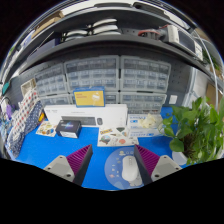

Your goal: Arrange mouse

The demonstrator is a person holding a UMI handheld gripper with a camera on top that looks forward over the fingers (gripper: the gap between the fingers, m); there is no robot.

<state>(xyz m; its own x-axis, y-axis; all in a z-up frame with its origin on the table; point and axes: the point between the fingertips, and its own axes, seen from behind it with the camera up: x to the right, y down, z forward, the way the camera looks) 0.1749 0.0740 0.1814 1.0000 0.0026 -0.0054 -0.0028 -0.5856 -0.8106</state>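
A white computer mouse (129, 168) lies on a round pale mouse pad (122, 163) that rests on the blue table cover (50, 150). My gripper (113, 162) hangs above them, its two fingers spread wide to either side of the pad. The left pink pad (76, 161) stands clear of the mouse, and the right pink pad (152, 160) is also apart from it. The mouse sits between the fingers, nearer the right one, resting on the pad with gaps on both sides.
Beyond the fingers stand a white keyboard (88, 114), a black box (69, 127), and picture cards (112, 134). A green plant (198, 130) fills the right side. Drawer cabinets (118, 78) line the back, with bottles (22, 120) at the left.
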